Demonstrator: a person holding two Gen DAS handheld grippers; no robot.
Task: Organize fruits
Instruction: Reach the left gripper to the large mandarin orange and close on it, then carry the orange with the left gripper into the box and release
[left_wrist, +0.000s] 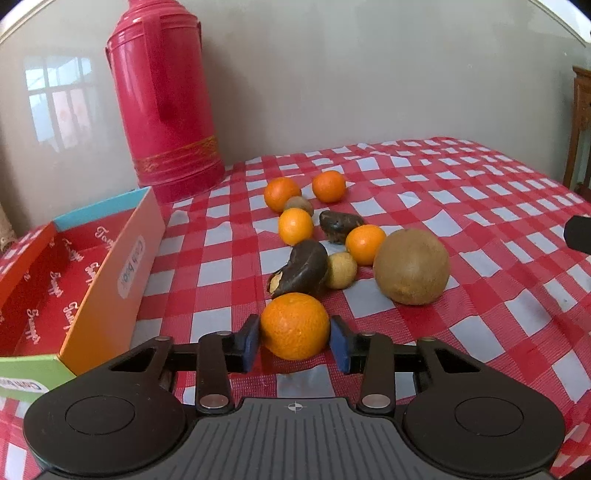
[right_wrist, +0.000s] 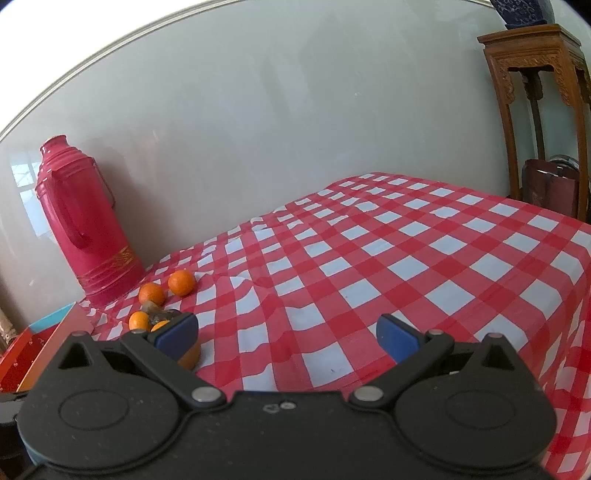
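My left gripper (left_wrist: 295, 334) is shut on an orange (left_wrist: 294, 323) that rests on the checked tablecloth (left_wrist: 480, 295), with a blue pad against each of its sides. Just beyond it lie several more oranges (left_wrist: 295, 226), two dark shrivelled fruits (left_wrist: 304, 269), a small yellowish fruit (left_wrist: 340, 269) and a large brown round fruit (left_wrist: 411, 266). My right gripper (right_wrist: 288, 336) hovers open over bare cloth with nothing between its fingers. In the right wrist view the fruit pile (right_wrist: 151, 293) lies to its left, partly hidden behind the left finger (right_wrist: 177, 330).
An open, colourful cardboard box (left_wrist: 110, 266) with a red inside stands left of the fruit. A tall red thermos (left_wrist: 166, 99) stands at the back by the wall. A carved wooden stand (right_wrist: 535, 92) rises past the table's right edge.
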